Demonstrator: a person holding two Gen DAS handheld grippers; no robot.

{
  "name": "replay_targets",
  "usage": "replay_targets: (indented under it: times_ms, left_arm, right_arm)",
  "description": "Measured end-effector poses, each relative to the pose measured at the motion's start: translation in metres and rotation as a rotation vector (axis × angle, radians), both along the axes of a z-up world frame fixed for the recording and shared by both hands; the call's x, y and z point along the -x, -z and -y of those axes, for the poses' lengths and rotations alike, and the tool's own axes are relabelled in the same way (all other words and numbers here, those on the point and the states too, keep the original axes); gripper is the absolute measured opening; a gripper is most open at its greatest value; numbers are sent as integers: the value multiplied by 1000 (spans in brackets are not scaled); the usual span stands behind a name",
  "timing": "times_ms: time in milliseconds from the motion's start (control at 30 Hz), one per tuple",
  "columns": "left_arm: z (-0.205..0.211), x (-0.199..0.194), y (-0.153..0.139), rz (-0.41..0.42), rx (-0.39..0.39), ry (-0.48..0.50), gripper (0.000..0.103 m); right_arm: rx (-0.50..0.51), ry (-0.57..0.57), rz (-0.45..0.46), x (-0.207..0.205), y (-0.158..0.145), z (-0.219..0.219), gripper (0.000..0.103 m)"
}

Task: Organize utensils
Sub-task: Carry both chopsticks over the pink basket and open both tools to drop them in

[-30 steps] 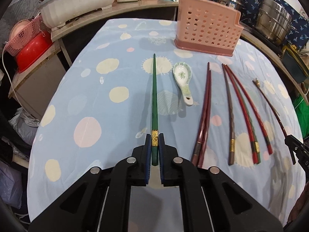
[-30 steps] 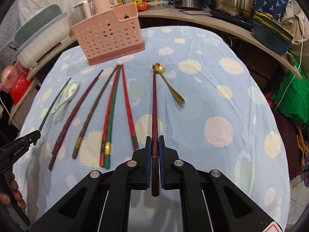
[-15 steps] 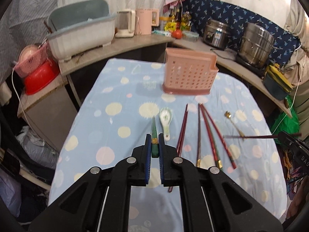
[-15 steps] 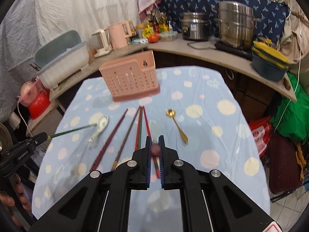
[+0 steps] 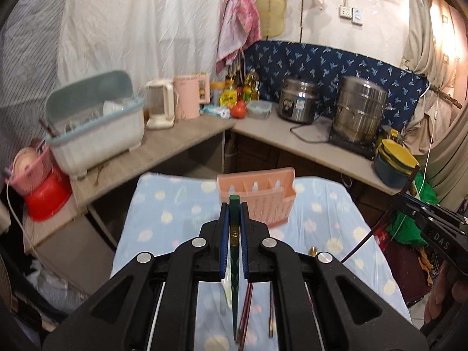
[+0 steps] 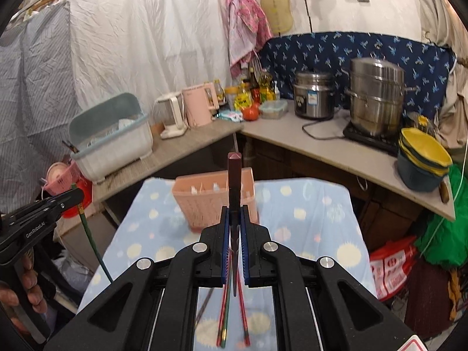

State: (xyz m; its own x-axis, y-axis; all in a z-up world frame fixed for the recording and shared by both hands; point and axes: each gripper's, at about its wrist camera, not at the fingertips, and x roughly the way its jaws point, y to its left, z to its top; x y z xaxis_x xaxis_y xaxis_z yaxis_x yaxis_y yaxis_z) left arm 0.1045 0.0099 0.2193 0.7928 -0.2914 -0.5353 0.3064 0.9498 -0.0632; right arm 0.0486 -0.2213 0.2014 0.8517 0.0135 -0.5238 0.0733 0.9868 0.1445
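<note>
My left gripper is shut on a green chopstick, which hangs tip-down between the blue pads high above the table. My right gripper is shut on a dark red chopstick, also held nearly upright with its thick end up. Ahead and below both stands the pink slotted holder, at the far end of the blue spotted tablecloth. More chopsticks lie on the cloth beneath the grippers. Each view shows the other gripper at its side, shut on its chopstick.
An L-shaped counter runs behind the table with a dish rack, kettles, steel pots and stacked bowls. A red basin sits at the left. A person's hand grips the left handle.
Both grippers rose well above the table, each lifting its chopstick off the cloth. The chopsticks swung from lying flat to hanging nearly upright. The holder now lies lower in both views.
</note>
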Motion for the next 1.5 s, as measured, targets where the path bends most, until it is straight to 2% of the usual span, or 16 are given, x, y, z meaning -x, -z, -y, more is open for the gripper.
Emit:
replay_targets:
  times_ms: [133,267,400,500,567,767,900,1067,1100,1167,1200,1233,1333,1500]
  left_arm:
    - [14,-30,-33,73,7,-1,7]
    - [25,-73,-60,120,61,0,7]
    - [40,-107,-76,160,70,-2,7]
    - [53,-128,-75,188,54,-7,7]
    - [58,-144,-65,185,42,-16,7]
    - [60,-183,-14,102,33,-25,7]
    - [54,-201,27,34,29,-39,7]
    - [46,-211,61,-24,32,-56,8]
    - [44,-211,64,-24,34,-64,10]
    - [41,-208,68,-14,30,-95,35]
    - [40,-205,68,-6,25,-116,59]
    - [38,-203,67,4,24,-137,72]
    - [36,-188,64,34,11,-170,77]
    - [29,-164,65,16,-13,-177,77]
  right_arm:
    - [-2,-3,46,-37,-24,6,7]
    - [-7,-12,65,-84,-38,11,7]
    - [16,-8,89,-124,-44,9,7]
    - [26,3,85,-152,-40,8,7]
    - [31,6,74,-171,-31,8,7]
    - [27,0,-4,-216,13,10,7]
    - [31,7,-69,-228,47,13,7]
    - [35,34,-130,-235,79,22,7]
    - [38,42,-129,-234,82,24,10]
    - [45,62,-125,-230,84,28,21]
    - [45,70,-118,-227,84,29,34]
    - [46,79,-108,-224,83,30,44]
    - [69,97,-68,-208,75,29,56]
    - [77,103,-34,-178,64,27,62]
